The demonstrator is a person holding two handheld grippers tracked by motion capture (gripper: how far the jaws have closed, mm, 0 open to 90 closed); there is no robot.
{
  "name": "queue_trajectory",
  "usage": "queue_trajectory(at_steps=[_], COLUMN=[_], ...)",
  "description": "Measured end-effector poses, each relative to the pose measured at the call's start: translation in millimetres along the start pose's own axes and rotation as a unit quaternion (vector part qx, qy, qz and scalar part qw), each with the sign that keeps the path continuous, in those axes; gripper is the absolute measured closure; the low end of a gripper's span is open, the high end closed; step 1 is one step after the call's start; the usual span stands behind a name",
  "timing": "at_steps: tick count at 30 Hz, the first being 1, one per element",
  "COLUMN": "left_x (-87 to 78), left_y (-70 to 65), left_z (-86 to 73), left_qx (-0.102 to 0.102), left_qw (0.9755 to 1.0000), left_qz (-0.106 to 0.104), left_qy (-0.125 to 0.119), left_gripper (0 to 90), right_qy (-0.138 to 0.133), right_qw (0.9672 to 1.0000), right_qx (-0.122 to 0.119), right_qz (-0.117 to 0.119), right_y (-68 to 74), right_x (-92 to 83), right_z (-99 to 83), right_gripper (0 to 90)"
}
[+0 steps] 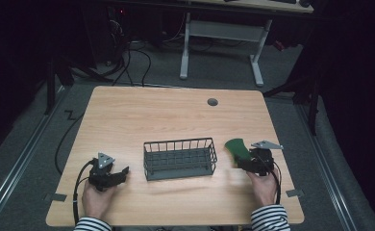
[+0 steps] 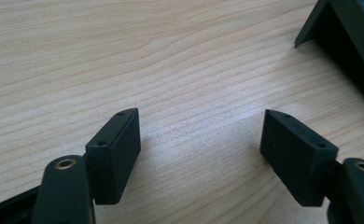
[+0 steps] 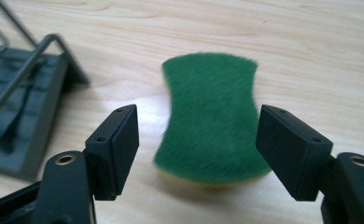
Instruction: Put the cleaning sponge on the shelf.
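A green scouring sponge (image 1: pixel 236 147) (image 3: pixel 210 114) with a yellow underside lies flat on the wooden table (image 1: pixel 176 113), just right of a dark wire basket (image 1: pixel 180 158). My right gripper (image 1: pixel 245 162) (image 3: pixel 199 149) stands open with the sponge's near end between its jaws, neither pad touching it. My left gripper (image 1: pixel 122 173) (image 2: pixel 199 151) rests low at the table's front left, open over bare wood, pointing toward the basket's corner (image 2: pixel 343 32).
The basket (image 3: pixel 21 98) sits mid-table between the two hands. A grey cable grommet (image 1: pixel 212 101) is set in the far part of the tabletop. Another desk's white legs (image 1: pixel 185 48) stand on the floor beyond.
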State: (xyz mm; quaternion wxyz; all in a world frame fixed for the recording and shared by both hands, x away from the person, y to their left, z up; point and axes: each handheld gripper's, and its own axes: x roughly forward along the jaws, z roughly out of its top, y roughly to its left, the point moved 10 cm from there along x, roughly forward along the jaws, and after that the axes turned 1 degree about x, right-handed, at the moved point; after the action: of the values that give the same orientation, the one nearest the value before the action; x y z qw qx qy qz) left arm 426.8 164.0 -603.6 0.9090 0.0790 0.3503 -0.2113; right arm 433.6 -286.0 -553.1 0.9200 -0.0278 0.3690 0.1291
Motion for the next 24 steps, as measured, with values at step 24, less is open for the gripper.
queue_trajectory(at_steps=[24], left_x=[0.0], left_y=[0.7], left_z=[0.0], left_qx=[-0.003], left_qw=[1.0000], left_qz=[0.002], left_qy=[0.000], left_gripper=[29.0], right_qy=[0.082], right_qw=[0.9966], right_qx=[0.003], right_qz=[0.001], right_y=[-13.9], right_x=[42.7], right_z=[7.7], right_gripper=[25.5])
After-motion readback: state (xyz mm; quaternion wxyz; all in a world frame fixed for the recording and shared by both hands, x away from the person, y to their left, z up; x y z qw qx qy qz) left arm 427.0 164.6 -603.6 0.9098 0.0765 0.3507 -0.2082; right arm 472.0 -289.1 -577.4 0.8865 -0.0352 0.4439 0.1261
